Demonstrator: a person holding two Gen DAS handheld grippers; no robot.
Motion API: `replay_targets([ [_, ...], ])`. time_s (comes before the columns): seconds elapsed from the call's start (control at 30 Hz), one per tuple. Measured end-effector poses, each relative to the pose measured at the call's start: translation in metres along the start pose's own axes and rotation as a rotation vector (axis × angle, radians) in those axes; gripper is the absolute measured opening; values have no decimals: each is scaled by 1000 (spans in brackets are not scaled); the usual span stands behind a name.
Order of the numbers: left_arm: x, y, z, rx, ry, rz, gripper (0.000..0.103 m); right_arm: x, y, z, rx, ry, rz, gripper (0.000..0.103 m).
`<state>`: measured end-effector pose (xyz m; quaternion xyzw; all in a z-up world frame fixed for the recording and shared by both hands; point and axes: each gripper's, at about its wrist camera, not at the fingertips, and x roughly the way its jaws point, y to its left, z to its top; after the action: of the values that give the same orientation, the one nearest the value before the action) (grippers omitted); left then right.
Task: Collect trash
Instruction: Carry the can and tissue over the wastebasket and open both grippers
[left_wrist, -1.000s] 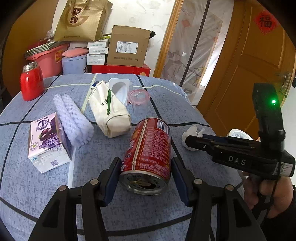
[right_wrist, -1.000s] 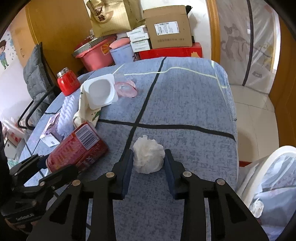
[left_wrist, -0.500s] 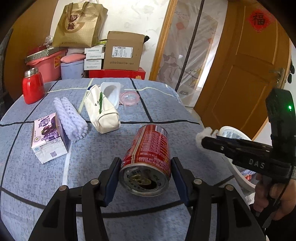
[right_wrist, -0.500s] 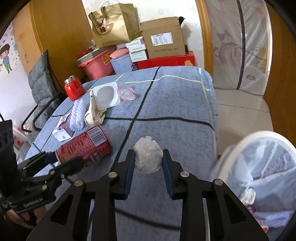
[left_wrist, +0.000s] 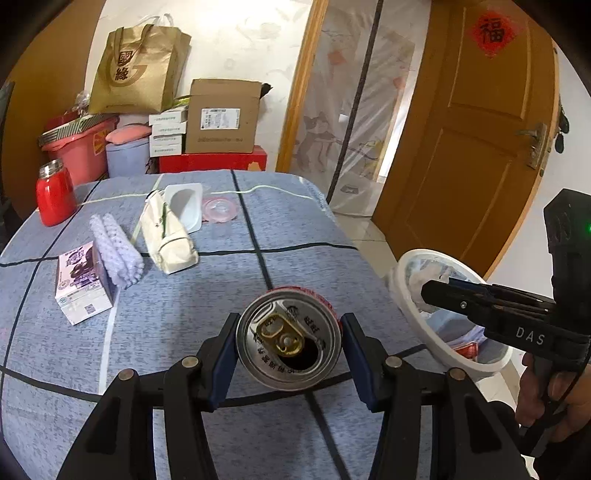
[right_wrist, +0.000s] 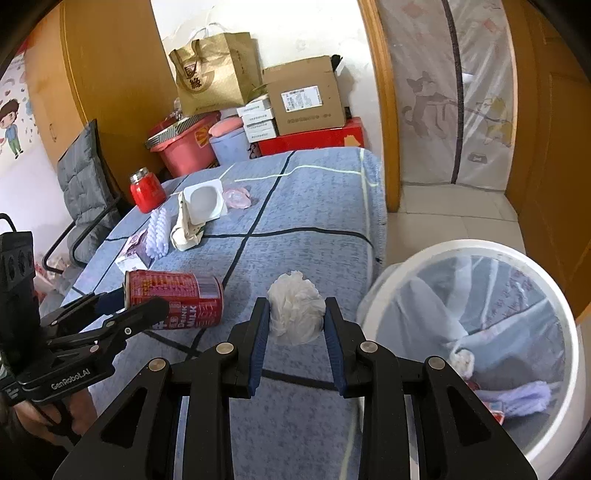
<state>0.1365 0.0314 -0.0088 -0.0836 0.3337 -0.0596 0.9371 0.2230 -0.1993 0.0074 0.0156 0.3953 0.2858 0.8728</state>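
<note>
My left gripper (left_wrist: 289, 345) is shut on a red drink can (left_wrist: 289, 341), held above the table with its opened top facing the camera; the can also shows in the right wrist view (right_wrist: 173, 299). My right gripper (right_wrist: 295, 325) is shut on a crumpled white tissue (right_wrist: 295, 310) and holds it in the air near the table's right edge. A white trash bin (right_wrist: 480, 254) lined with a bag stands on the floor just right of it, with some trash inside; it also shows in the left wrist view (left_wrist: 402, 273).
On the blue checked table (left_wrist: 303, 266) lie a purple milk carton (left_wrist: 83, 284), a white foam net (left_wrist: 116, 251), a cloth pouch (left_wrist: 168, 236), a white plastic cup (left_wrist: 184, 205), a pink lid (left_wrist: 219, 210) and a red flask (left_wrist: 55, 197). Boxes and tubs are stacked behind.
Both grippers have lifted their loads off the table and swung right toward the bin. The can has tipped so its top faces the camera.
</note>
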Motion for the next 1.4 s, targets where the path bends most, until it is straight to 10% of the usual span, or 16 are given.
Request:
replay_targets([
  [1.4, 73, -154, 17, 223, 81, -240, 53, -63, -143, -48, 238, -6, -203, 33],
])
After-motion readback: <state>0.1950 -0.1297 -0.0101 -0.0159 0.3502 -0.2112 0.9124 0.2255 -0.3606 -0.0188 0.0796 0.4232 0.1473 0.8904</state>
